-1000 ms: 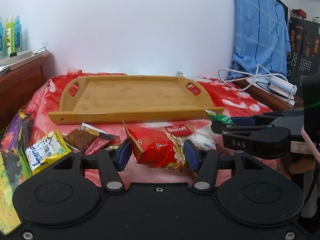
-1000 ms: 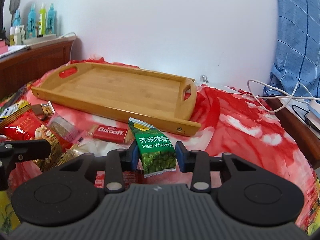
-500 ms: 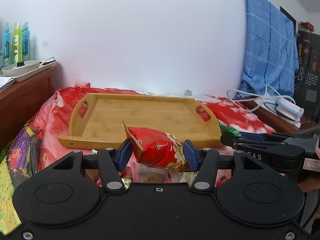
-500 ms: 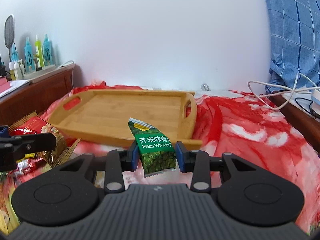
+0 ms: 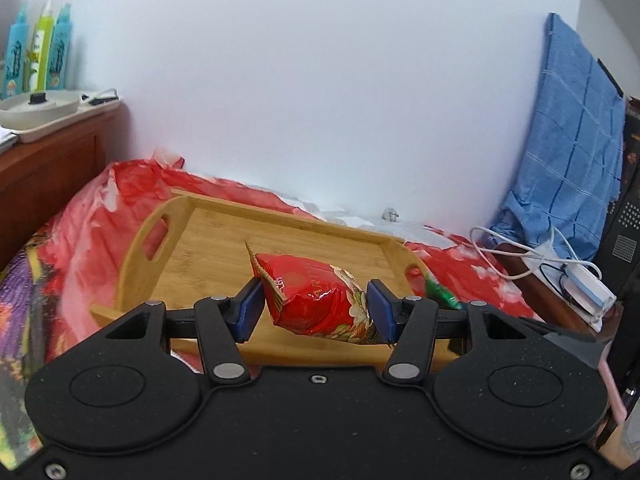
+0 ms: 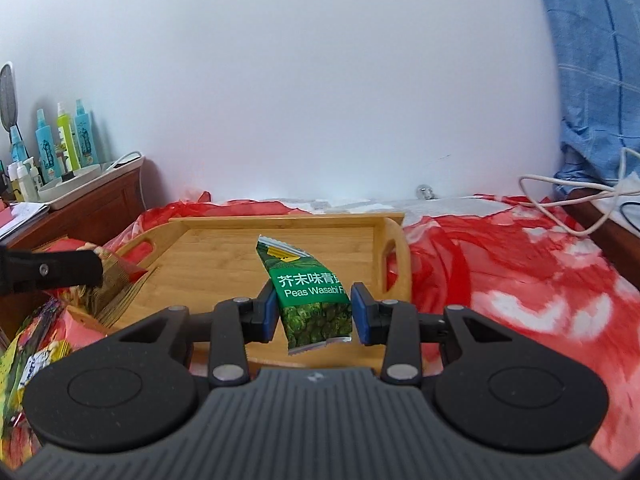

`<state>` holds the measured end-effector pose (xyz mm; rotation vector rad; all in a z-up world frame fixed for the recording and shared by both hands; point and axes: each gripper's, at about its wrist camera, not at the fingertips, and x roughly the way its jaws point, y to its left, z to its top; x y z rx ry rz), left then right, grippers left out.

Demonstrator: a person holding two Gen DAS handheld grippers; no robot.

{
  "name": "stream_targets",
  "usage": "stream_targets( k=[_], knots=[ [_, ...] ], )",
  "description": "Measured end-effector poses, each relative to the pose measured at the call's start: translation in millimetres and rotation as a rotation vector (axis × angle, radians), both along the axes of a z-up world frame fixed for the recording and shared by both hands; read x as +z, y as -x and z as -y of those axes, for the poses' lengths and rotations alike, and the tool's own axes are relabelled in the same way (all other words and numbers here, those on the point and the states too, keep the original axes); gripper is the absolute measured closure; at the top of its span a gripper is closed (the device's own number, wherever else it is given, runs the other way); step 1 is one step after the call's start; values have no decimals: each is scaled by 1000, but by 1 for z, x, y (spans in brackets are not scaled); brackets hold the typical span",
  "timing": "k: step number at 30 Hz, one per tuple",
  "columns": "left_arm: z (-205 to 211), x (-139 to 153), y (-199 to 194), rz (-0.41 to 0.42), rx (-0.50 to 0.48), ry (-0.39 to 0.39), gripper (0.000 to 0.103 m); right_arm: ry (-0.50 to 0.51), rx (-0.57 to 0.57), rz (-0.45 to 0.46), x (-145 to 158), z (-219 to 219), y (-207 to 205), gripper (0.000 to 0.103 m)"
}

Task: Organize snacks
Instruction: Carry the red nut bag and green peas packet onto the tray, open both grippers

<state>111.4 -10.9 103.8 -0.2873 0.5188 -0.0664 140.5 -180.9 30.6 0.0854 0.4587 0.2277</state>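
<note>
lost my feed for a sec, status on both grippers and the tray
Left gripper shut on red foil snack bag. Right gripper shut on green wasabi pea packet. Both held over the bamboo tray; nothing lies in it.

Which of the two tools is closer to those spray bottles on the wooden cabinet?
Left. The left tool, gripping the red packet, is on the tray's bottle side. The right tool, gripping the green packet, is farther from the bottles.
</note>
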Motion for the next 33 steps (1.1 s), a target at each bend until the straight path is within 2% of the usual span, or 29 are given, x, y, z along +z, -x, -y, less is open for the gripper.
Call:
stream_targets(
  k=[6,15,21,33],
  knots=[
    [3,-14,-41,-60,2,27,50,-10,35,-39,-10,0,-30,61],
    [10,-47,-83,-119,34,-21,49,-15,54,-87,-24,-5,-56,61],
    [13,-62,-94,-136,48,-41,49,-12,60,-110,-29,-5,-62,61],
    [25,-72,-99,-140,45,-85,49,-13,46,-131,-32,-4,-68,60]
  ],
)
